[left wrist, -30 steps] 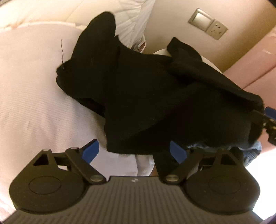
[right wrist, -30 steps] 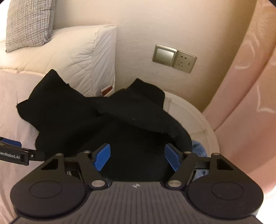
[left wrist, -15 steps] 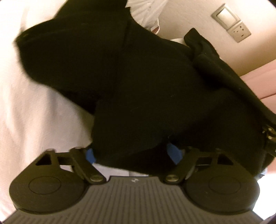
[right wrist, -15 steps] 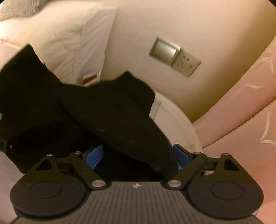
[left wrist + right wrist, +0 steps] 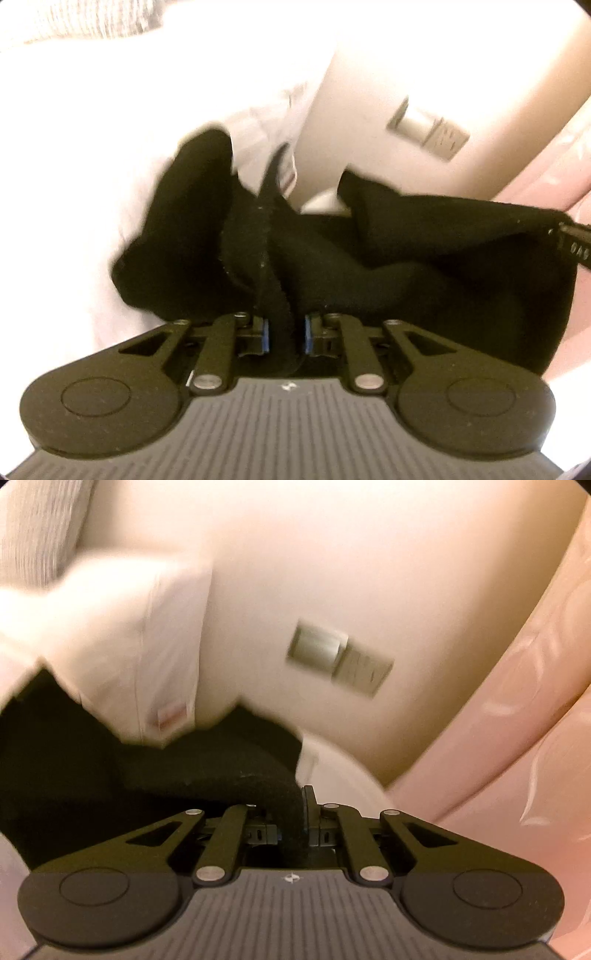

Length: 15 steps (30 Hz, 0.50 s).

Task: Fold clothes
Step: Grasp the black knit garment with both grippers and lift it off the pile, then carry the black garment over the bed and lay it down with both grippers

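Observation:
A black garment [image 5: 406, 266] hangs stretched between my two grippers above the pale bed [image 5: 74, 184]. My left gripper [image 5: 286, 336] has its jaws closing, and a bunched fold of the black cloth is pinched between the blue pads. In the left wrist view the right gripper's tip [image 5: 576, 243] holds the cloth's far corner at the right edge. My right gripper [image 5: 291, 830] is shut on a thick roll of the black garment [image 5: 184, 771], which trails off to the left. Both views are blurred by motion.
A white pillow [image 5: 110, 635] leans on the cream wall, with a switch and socket plate [image 5: 340, 664] to its right. A white round object [image 5: 340, 775] sits behind the cloth. A pink curtain [image 5: 517, 738] fills the right side.
Both grippers went from open around the cloth to shut on it. The garment has been lifted and pulled taut, and both views now tilt up towards the wall.

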Each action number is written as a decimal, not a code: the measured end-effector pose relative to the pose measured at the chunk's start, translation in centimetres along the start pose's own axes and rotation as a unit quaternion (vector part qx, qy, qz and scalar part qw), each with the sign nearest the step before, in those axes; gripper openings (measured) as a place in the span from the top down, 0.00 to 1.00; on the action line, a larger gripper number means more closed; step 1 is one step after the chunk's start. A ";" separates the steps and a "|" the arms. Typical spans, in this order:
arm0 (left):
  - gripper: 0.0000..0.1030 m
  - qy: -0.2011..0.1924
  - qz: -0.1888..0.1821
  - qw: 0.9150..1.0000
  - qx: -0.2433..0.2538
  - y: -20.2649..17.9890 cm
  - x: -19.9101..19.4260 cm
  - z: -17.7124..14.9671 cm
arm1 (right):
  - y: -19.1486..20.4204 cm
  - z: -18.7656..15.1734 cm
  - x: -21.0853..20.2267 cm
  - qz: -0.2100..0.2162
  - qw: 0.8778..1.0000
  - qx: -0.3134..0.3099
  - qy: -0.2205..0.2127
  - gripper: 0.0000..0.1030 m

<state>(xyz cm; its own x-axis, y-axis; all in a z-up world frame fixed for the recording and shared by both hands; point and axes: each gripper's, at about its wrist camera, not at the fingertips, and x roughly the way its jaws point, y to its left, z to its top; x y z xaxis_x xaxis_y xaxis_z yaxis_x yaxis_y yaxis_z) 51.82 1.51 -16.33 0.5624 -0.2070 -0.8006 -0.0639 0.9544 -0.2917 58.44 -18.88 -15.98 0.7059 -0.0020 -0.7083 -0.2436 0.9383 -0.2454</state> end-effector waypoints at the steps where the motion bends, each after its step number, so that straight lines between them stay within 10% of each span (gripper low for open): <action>1: 0.88 -0.010 -0.002 1.000 0.000 0.2 -0.8 0.3 | -0.2 0.6 -0.9 0.004 1.000 0.012 -0.016 0.92; 15: 0.89 -0.195 -0.013 0.980 -0.029 4.7 -18.4 -0.9 | 2.2 5.6 -18.1 0.086 0.965 0.069 -0.237 0.92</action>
<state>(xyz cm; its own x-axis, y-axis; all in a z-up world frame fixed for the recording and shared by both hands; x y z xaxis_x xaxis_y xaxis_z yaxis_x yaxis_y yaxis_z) 40.42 9.64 -3.43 0.8357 -0.1229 -0.5352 -0.0858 0.9335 -0.3482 48.85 -14.88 -0.03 0.8959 0.2848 -0.3408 -0.3157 0.9481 -0.0374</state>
